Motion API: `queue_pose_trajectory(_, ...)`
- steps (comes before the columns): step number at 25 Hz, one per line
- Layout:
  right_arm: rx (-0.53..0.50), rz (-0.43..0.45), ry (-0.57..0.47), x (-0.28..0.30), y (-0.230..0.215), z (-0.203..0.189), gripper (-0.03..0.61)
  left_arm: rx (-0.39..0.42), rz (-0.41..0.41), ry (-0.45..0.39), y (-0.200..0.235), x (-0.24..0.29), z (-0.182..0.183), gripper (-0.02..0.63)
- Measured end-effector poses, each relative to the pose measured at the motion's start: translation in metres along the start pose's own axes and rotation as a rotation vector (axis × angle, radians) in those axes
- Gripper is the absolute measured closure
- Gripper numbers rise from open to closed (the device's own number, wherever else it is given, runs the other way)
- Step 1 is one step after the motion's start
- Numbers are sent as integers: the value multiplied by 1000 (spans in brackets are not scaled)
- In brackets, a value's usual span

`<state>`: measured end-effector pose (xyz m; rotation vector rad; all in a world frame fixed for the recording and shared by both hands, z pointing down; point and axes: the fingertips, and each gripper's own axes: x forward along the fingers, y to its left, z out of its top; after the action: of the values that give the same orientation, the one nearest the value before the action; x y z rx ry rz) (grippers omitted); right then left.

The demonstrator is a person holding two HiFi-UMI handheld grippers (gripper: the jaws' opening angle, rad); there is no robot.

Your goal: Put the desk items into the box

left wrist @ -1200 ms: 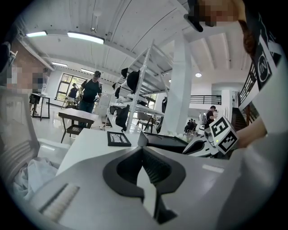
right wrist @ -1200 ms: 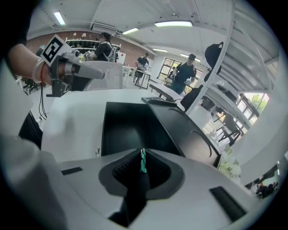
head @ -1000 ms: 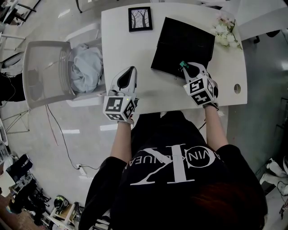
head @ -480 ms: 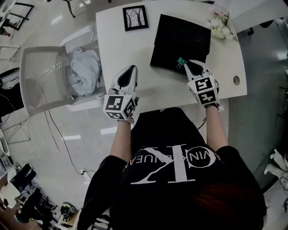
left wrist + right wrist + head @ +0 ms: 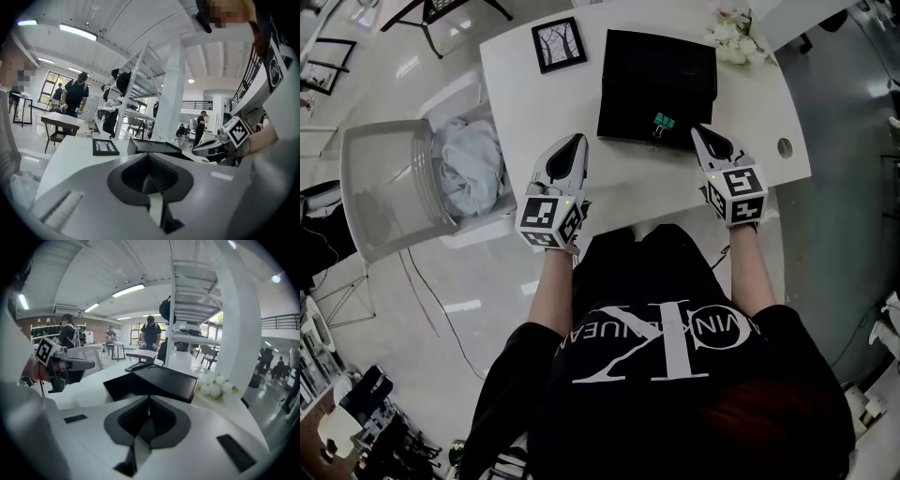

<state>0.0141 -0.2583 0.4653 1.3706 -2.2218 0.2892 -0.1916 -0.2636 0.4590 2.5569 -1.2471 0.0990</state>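
Grey chair (image 5: 389, 173) stands left of the white table (image 5: 511, 103), with pale cloth (image 5: 469, 164) bundled between them. A framed picture (image 5: 560, 44) lies at the far edge. The left gripper (image 5: 575, 141) is clenched on nothing and points away from the person. The black box (image 5: 658, 84) looks flat-topped in the head view, while the right gripper view shows its top panel askew. A green clip (image 5: 663, 122) lies on the box's near edge, long axis left-right, its handles too small to read. The right gripper (image 5: 701, 131), just beside it, is clenched and empty. Flowers (image 5: 729, 23) lie far right.
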Motion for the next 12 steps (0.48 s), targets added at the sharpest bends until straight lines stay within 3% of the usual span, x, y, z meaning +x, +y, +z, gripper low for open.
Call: queue_pose_trajectory(12,22,43,-144,-35,-10,13,560,52,43,-30,-25,-7,21,604)
